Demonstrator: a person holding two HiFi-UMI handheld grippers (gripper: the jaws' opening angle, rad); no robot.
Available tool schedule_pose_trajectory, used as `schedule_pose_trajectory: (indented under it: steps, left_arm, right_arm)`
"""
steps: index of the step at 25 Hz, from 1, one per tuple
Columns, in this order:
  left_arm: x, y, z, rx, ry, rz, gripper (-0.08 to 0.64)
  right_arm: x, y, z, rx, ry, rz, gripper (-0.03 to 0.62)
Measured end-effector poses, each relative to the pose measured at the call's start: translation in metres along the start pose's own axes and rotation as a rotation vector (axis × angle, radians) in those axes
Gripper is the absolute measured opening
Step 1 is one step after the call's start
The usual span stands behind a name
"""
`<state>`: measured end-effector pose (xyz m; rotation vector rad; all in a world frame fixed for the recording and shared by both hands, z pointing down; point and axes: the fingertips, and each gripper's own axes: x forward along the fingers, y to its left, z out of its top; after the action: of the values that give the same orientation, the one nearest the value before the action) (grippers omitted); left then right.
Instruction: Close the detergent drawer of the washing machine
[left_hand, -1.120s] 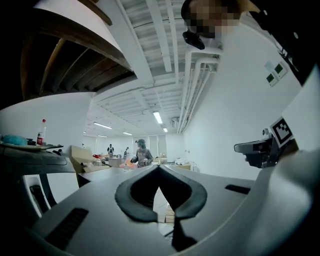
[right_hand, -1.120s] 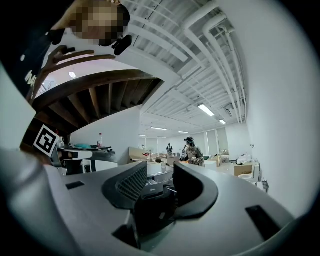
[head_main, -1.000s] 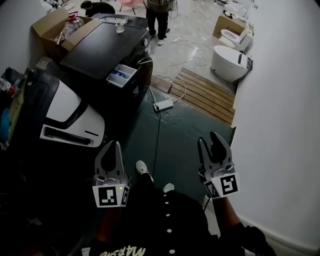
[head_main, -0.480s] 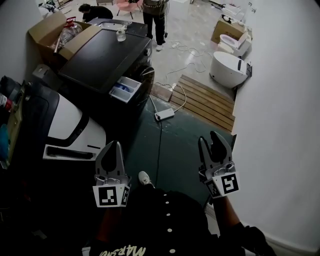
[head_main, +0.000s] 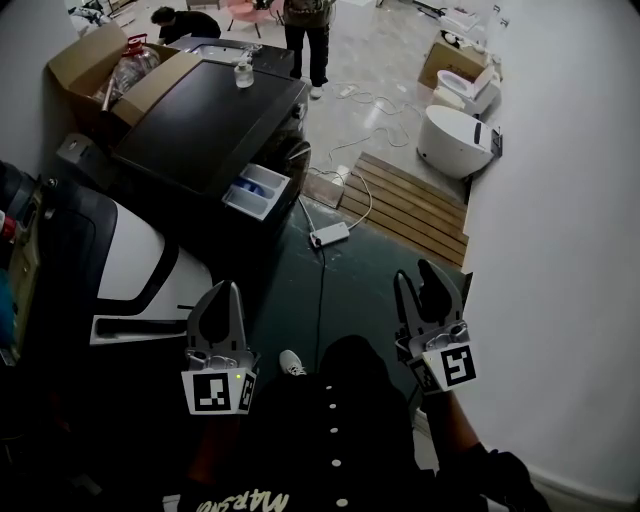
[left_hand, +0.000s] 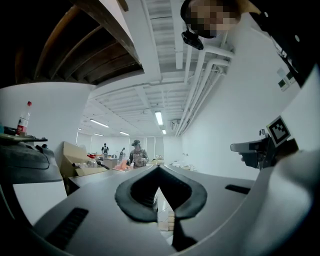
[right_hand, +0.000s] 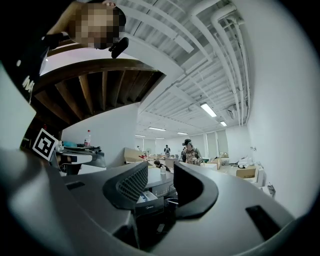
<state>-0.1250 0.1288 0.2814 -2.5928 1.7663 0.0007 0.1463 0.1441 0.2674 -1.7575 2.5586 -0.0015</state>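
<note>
Nearest, at the lower edge of the head view, the left claw (head_main: 226, 298) points level and forward with its jaws together on nothing. The right claw (head_main: 417, 284) beside it has its jaws apart and is likewise empty — its own view frames the distant machine in the gap rather than anything held. Between the claws and the target lies a strip of dark floor (head_main: 350, 270), crossed by a cable (head_main: 319, 280) that leads to a white power strip (head_main: 328, 236). Farther on, up and left of centre, the detergent drawer (head_main: 257, 190) projects from the upper front corner of the black washing machine (head_main: 210, 110), its pale compartments exposed. The drawer's long axis runs out of the machine face toward the lower right of the head view, so closure presumably calls for a push the opposite way, up-left into the cabinet. Both claws are well apart from the drawer. The left claw lies more nearly in line below it and appears the nearer — the right is offset well to the side.
</note>
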Motion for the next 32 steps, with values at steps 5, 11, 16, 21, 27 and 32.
schedule_pose_trajectory:
  steps: [5,11,16,21,27,32]
  left_arm:
    - [0.021,0.002,-0.027,-0.012,0.054,0.002,0.011]
    - [0.055,0.002,-0.016,-0.011,0.051,0.057,0.011]
    - [0.096,0.002,-0.004,0.013,0.030,0.084,0.011]
    - [0.133,-0.003,-0.002,0.031,0.028,0.113,0.011]
    - [0.169,-0.012,0.010,0.020,-0.044,0.169,0.011]
    - [0.183,-0.017,0.012,0.024,-0.048,0.238,0.011]
  right_arm:
    - [0.027,-0.014,-0.004,0.021,0.001,0.008,0.161]
    - [0.061,-0.053,-0.012,0.022,0.023,0.035,0.161]
    - [0.100,-0.074,-0.002,0.036,-0.012,0.074,0.161]
    - [0.124,-0.104,-0.009,0.047,-0.003,0.101,0.161]
    - [0.153,-0.142,-0.009,0.048,-0.012,0.130,0.158]
    - [0.174,-0.157,-0.017,0.056,0.000,0.177,0.158]
